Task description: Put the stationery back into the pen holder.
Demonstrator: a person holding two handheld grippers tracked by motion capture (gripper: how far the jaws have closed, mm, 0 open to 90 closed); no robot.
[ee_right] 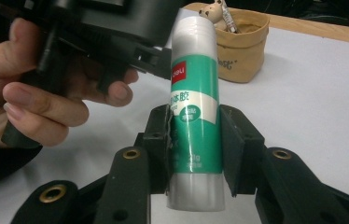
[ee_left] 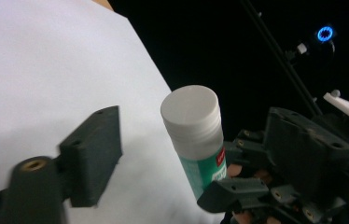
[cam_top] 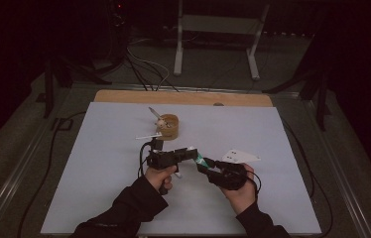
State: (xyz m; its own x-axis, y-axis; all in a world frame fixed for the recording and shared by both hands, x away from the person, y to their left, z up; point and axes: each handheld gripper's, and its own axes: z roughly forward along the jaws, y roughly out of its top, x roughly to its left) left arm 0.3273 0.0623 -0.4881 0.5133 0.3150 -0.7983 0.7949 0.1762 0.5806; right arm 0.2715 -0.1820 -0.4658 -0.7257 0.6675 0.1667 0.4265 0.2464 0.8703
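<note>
The glue stick (ee_right: pixel 195 112) sits clamped between the right gripper (ee_right: pixel 195 144) fingers, long axis running out past the fingertips, white cap end toward the left gripper (ee_left: pixel 163 154). The left fingers stand apart around the cap, not pressing it. Beyond: a tan pouch (ee_right: pixel 242 44) on the surface (ee_right: pixel 312 93).

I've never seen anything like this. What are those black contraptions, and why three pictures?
A person holds a hand-operated black clamp, a tool, in each hand. One picture looks down from above the table; the other two come from small cameras riding on each tool. The right tool is clamped on a green and white glue stick. The left tool has its jaws open around the stick's white cap, not yet pressing it. On the white sheet sit a small brown pouch holding small items, a white card and a thin white stick.
</note>
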